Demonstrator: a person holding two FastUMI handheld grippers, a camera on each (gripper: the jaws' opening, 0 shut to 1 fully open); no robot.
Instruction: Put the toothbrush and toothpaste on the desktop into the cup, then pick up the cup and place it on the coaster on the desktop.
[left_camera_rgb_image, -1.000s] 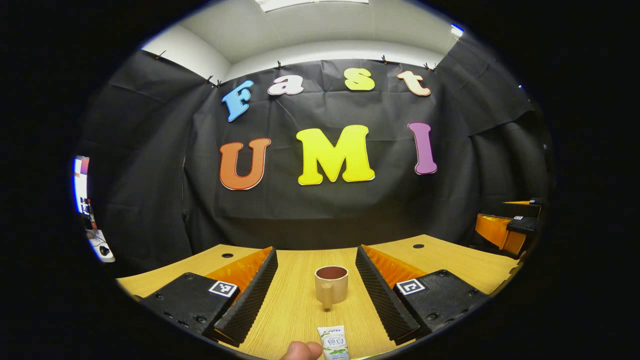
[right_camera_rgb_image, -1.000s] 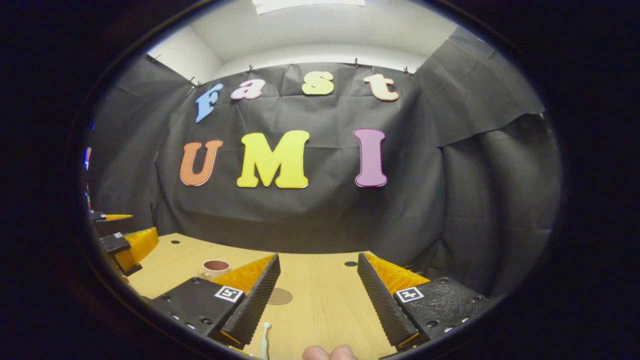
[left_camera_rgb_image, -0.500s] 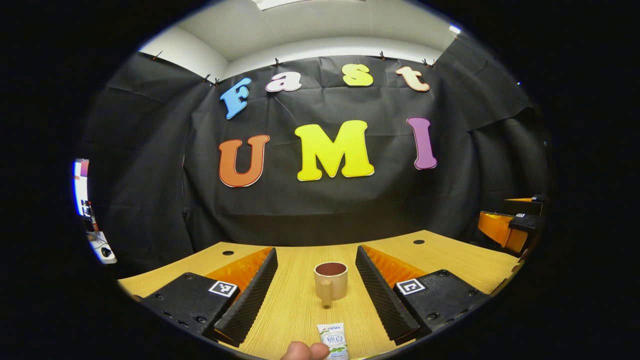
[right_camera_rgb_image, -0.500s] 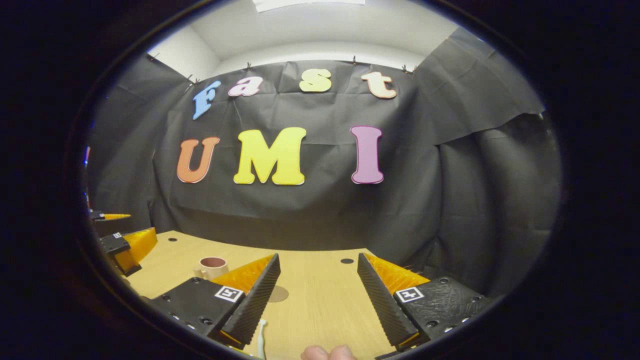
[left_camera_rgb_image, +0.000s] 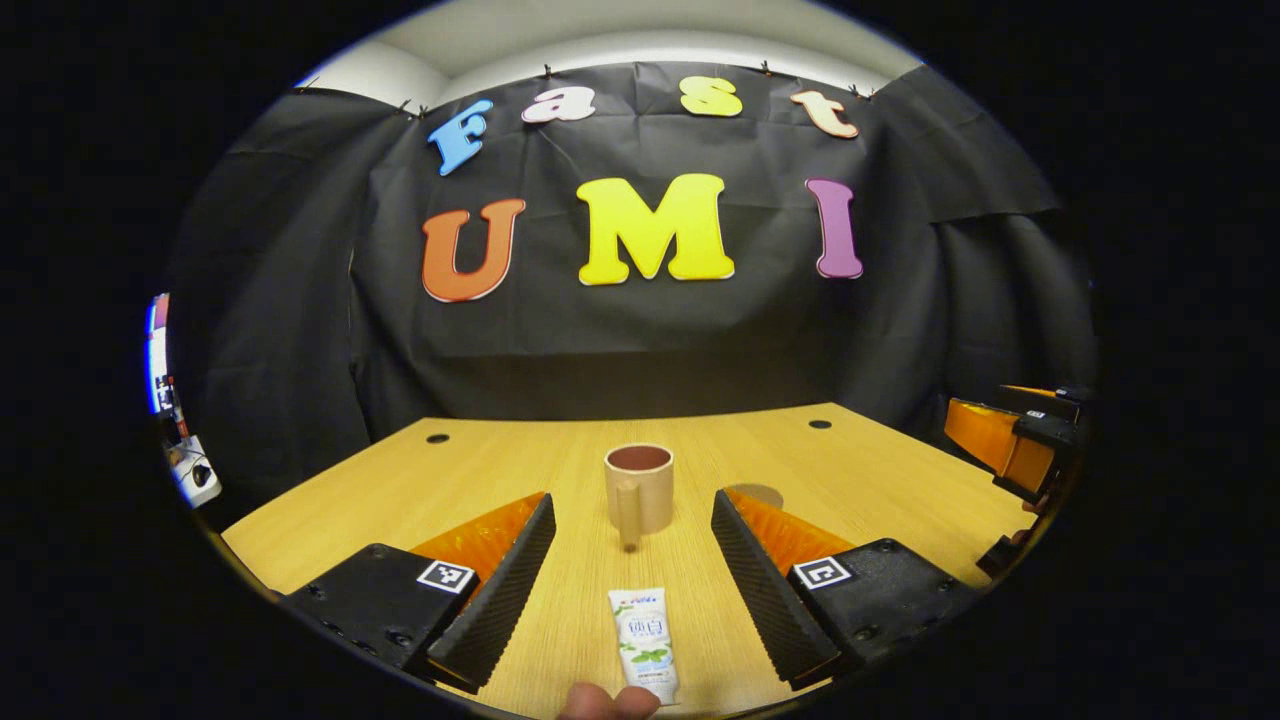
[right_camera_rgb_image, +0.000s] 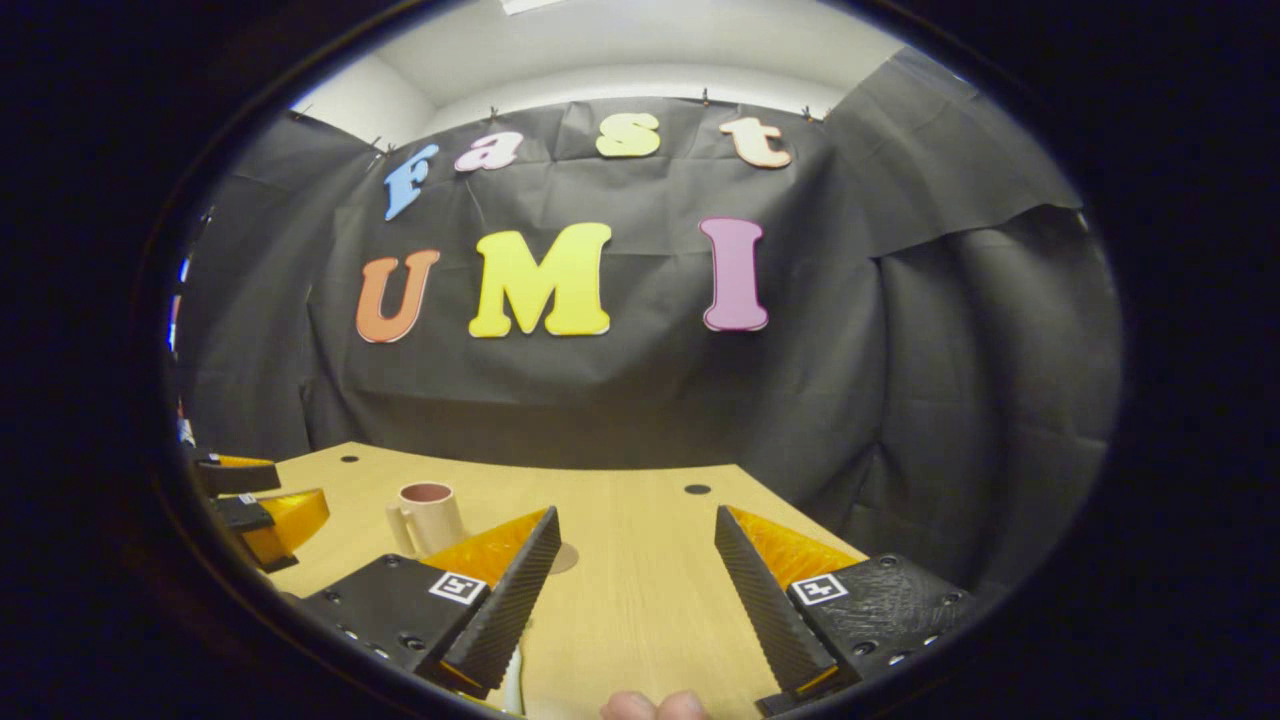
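Observation:
A beige cup (left_camera_rgb_image: 638, 490) with its handle facing me stands upright on the wooden desktop (left_camera_rgb_image: 450, 470). A white toothpaste tube (left_camera_rgb_image: 645, 645) lies flat in front of it, between the fingers of my open left gripper (left_camera_rgb_image: 632, 505). A round brown coaster (left_camera_rgb_image: 757, 493) lies right of the cup, partly behind a finger. In the right gripper view the cup (right_camera_rgb_image: 430, 515) stands at the left, the coaster (right_camera_rgb_image: 563, 557) peeks out beside a finger, and a white toothbrush (right_camera_rgb_image: 513, 680) lies low by that finger. My right gripper (right_camera_rgb_image: 637, 515) is open and holds nothing.
The other gripper (left_camera_rgb_image: 1010, 445) hovers at the desktop's right edge, and the left one (right_camera_rgb_image: 250, 500) appears at the left of the right gripper view. A fingertip (left_camera_rgb_image: 605, 703) shows at the bottom. Small cable holes (left_camera_rgb_image: 437, 438) mark the desk's far corners.
Both views have tipped downward, so more desktop shows. The whole toothpaste tube has come into sight between the left fingers. Neither gripper's opening has changed.

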